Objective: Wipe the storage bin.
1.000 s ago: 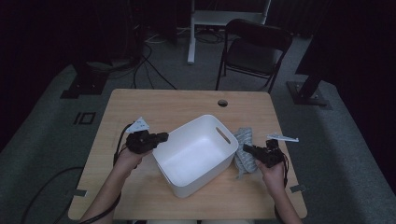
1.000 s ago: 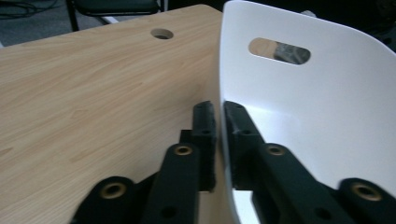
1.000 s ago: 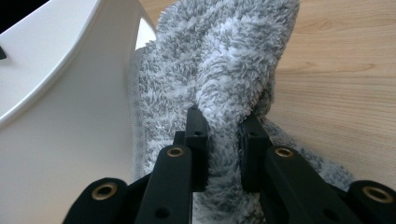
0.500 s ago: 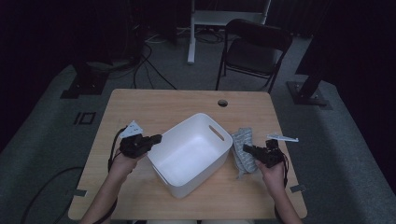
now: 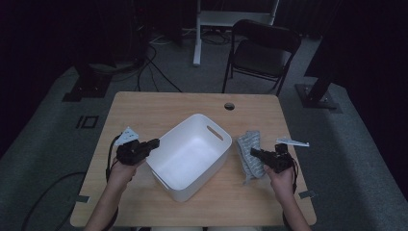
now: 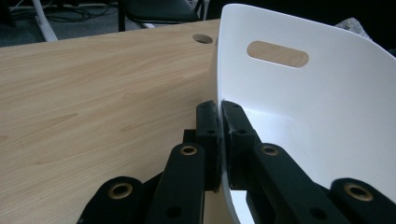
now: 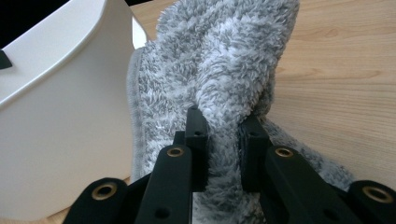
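Observation:
A white plastic bin (image 5: 192, 154) with handle slots stands in the middle of the wooden table (image 5: 144, 108). My left gripper (image 5: 155, 143) is shut on the bin's left rim; in the left gripper view the thin white wall (image 6: 280, 107) runs between the two black jaws of that gripper (image 6: 219, 109). A fluffy grey towel (image 5: 250, 154) lies crumpled right of the bin. My right gripper (image 5: 254, 152) is shut on a fold of that towel (image 7: 229, 74), which bulges between the jaws of that gripper (image 7: 224, 126) next to the bin's outer wall (image 7: 60, 116).
A round cable hole (image 5: 229, 106) sits near the table's far edge. A black folding chair (image 5: 262, 53) and a white stand (image 5: 197, 33) are on the floor beyond the table. Cables (image 5: 110, 159) trail from my left gripper.
My left gripper has drawn the bin's rim to the left, shifting the bin a little that way. The right gripper and the towel have stayed put.

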The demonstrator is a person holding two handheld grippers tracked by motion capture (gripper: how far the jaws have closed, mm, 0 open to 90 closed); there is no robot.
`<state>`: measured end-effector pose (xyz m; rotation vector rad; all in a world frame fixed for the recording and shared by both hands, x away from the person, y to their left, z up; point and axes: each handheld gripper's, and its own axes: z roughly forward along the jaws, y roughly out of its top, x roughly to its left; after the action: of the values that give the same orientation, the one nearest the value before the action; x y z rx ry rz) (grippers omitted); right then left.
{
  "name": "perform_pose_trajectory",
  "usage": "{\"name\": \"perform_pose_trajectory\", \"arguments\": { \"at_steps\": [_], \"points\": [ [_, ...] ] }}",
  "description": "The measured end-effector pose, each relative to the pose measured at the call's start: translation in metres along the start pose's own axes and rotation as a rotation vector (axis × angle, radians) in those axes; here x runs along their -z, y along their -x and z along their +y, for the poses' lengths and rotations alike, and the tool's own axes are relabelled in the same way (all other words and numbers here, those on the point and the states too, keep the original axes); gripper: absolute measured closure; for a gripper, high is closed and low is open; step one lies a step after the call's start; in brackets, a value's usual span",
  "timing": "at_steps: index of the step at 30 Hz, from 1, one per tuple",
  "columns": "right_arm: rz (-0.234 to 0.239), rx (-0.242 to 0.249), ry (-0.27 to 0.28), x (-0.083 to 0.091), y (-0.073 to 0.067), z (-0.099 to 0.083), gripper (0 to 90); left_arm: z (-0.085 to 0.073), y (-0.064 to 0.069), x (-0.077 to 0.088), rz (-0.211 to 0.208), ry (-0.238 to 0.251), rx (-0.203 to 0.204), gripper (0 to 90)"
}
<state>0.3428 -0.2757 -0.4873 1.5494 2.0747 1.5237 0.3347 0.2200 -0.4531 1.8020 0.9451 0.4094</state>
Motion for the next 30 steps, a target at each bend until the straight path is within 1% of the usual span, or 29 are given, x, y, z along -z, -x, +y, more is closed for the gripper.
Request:
{"name": "perform_pose_trajectory", "arguments": {
  "at_steps": [4, 6, 7, 8, 11, 12, 13, 14, 16, 17, 19, 24, 25, 27, 28, 30],
  "points": [
    [0.003, -0.002, 0.021, 0.008, -0.003, 0.003, 78.4, 0.0, 0.002, 0.0, 0.015, -0.006, -0.018, 86.7],
    [0.012, 0.01, 0.043, 0.016, -0.008, 0.006, 78.4, -0.001, 0.002, 0.0, 0.014, -0.001, -0.018, 86.7],
    [0.02, 0.019, 0.069, 0.023, -0.013, 0.009, 78.4, -0.001, 0.002, 0.0, 0.013, 0.0, -0.018, 86.7],
    [0.03, 0.021, 0.083, 0.027, -0.015, 0.011, 78.4, -0.001, 0.002, 0.0, 0.012, 0.0, -0.02, 86.7],
    [0.093, 0.024, 0.149, 0.044, -0.027, 0.018, 78.4, -0.001, 0.002, -0.001, 0.011, -0.003, -0.027, 86.8],
    [0.102, 0.027, 0.157, 0.046, -0.029, 0.019, 78.4, -0.001, 0.002, -0.001, 0.008, -0.003, -0.029, 86.8],
    [0.134, 0.033, 0.172, 0.049, -0.034, 0.02, 78.4, -0.001, 0.001, -0.001, 0.007, -0.002, -0.03, 86.7],
    [0.154, 0.037, 0.179, 0.05, -0.038, 0.021, 78.3, -0.001, 0.001, -0.001, 0.006, -0.003, -0.031, 86.7],
    [0.179, 0.051, 0.178, 0.047, -0.046, 0.021, 78.3, -0.001, 0.001, -0.001, 0.004, -0.003, -0.033, 86.7],
    [0.187, 0.064, 0.169, 0.043, -0.051, 0.021, 78.3, -0.001, 0.001, -0.001, 0.003, -0.002, -0.034, 86.7],
    [0.168, 0.095, 0.143, 0.032, -0.059, 0.018, 78.3, -0.001, 0.001, -0.001, -0.001, -0.003, -0.038, 86.7],
    [0.147, 0.104, 0.085, 0.007, -0.061, 0.013, 78.3, -0.001, 0.0, -0.002, -0.016, -0.009, -0.048, 86.4],
    [0.129, 0.113, 0.067, 0.001, -0.063, 0.011, 78.3, -0.001, -0.001, -0.002, -0.019, -0.011, -0.05, 86.3],
    [0.1, 0.128, 0.053, -0.005, -0.063, 0.01, 78.3, -0.001, -0.001, -0.003, -0.022, -0.017, -0.058, 86.2],
    [0.101, 0.121, 0.049, -0.008, -0.063, 0.008, 78.3, -0.001, -0.001, -0.003, -0.025, -0.018, -0.057, 86.2],
    [0.093, 0.126, 0.044, -0.011, -0.063, 0.007, 78.3, -0.001, -0.002, -0.003, -0.029, -0.018, -0.061, 86.1]
  ]
}}
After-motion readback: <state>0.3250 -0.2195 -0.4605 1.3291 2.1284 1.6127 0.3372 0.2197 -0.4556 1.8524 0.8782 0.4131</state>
